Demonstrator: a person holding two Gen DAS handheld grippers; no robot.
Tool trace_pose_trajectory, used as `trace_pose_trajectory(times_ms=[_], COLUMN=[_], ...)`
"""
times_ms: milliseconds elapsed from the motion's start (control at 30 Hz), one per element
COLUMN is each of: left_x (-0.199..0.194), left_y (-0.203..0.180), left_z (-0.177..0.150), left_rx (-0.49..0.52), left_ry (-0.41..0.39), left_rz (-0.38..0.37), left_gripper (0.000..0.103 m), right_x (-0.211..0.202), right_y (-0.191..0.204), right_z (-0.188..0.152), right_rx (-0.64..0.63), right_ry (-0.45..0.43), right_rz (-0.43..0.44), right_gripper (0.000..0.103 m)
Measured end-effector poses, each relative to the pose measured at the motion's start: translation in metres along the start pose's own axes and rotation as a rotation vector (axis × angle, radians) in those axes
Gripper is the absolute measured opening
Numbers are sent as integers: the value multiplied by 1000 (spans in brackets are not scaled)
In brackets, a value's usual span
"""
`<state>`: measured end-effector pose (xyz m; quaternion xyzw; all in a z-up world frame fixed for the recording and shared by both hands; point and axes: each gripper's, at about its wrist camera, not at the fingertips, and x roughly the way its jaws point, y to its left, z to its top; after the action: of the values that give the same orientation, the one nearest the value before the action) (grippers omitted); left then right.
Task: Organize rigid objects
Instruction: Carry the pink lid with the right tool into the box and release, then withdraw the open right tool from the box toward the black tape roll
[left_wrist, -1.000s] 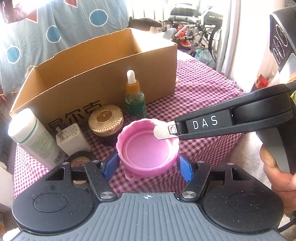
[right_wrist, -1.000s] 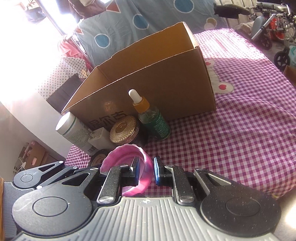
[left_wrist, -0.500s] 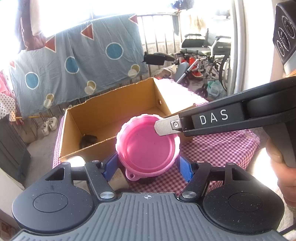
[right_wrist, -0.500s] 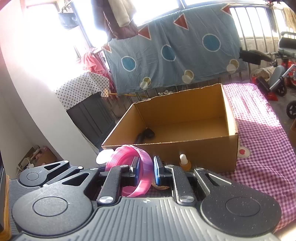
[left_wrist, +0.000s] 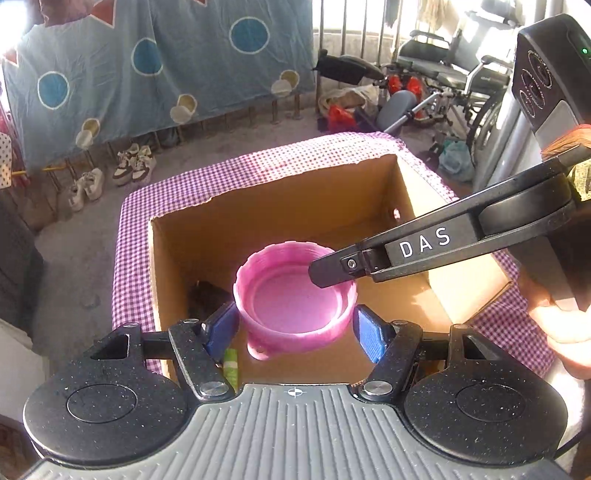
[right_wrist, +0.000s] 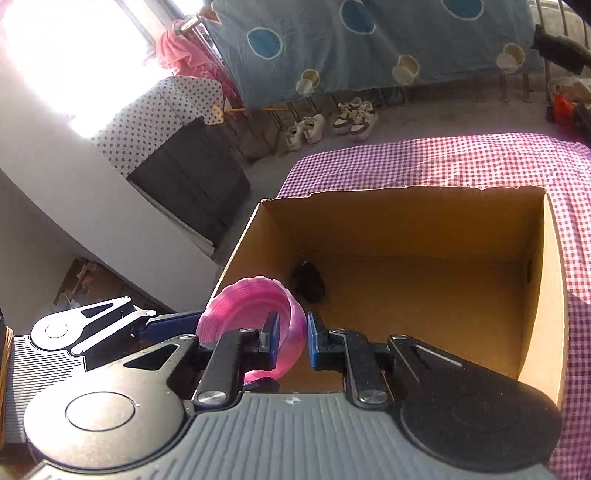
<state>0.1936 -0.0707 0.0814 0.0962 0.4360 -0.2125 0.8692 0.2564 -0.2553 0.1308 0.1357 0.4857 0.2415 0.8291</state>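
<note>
Left wrist view: round pink plastic lid (left_wrist: 295, 306), hollow side up, hanging over the open brown cardboard box (left_wrist: 258, 221). Left gripper (left_wrist: 295, 326) below it, blue pads spread wide on either side of the lid; left pad close against the lid wall, right pad just clear of it, so jaws open and not clamping. Right gripper (left_wrist: 328, 271) reaching in from the right edge as a long black arm lettered "DAS", its tip pinching the lid's far-right rim. Small dark object (left_wrist: 207, 295) on the box floor to the lid's left, too shadowed to identify. Box on a purple-and-white checked cloth (left_wrist: 133, 236) covering the desk. Blue hanging sheet with circles (left_wrist: 147, 62) and a wheelchair (left_wrist: 454, 74) behind.

Right wrist view: right gripper (right_wrist: 289, 341) with blue pads nearly together, jaws closed on the pink lid's (right_wrist: 251, 299) wall, one pad inside and one outside. Lid tilted on edge at the box's near-left corner, above the box opening (right_wrist: 406, 229). Same dark object (right_wrist: 308, 282) on the box floor beyond the lid. Left gripper (right_wrist: 162, 326) visible at lower left, one blue pad beside the lid. Checked cloth (right_wrist: 443, 162) around the box; pairs of shoes (right_wrist: 332, 122) on the floor beyond.
</note>
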Motion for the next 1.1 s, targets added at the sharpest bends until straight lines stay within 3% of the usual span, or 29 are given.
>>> trace_pose_trajectory(times_ms=[200, 500, 633, 800, 933, 1100], left_x=[55, 92, 79, 49, 5, -53], left_y=[20, 30, 30, 31, 26, 17], left_z=[8, 11, 12, 14, 8, -17], left_rx=[-26, -28, -40, -47, -72, -88], left_ry=[178, 293, 269, 201, 101, -60], left_rz=[-19, 35, 33, 33, 20, 10], left_gripper=[68, 68, 70, 72, 73, 78], right_x=[69, 124, 121, 82, 27, -50], right_y=[-30, -45, -42, -40, -36, -23], right_z=[21, 19, 19, 21, 13, -31], right_rx=[67, 51, 48, 74, 93, 87], right_ry=[193, 302, 294, 217, 116, -47], right_rz=[-7, -67, -35, 26, 92, 174], right_gripper=[17, 17, 18, 18, 18, 19])
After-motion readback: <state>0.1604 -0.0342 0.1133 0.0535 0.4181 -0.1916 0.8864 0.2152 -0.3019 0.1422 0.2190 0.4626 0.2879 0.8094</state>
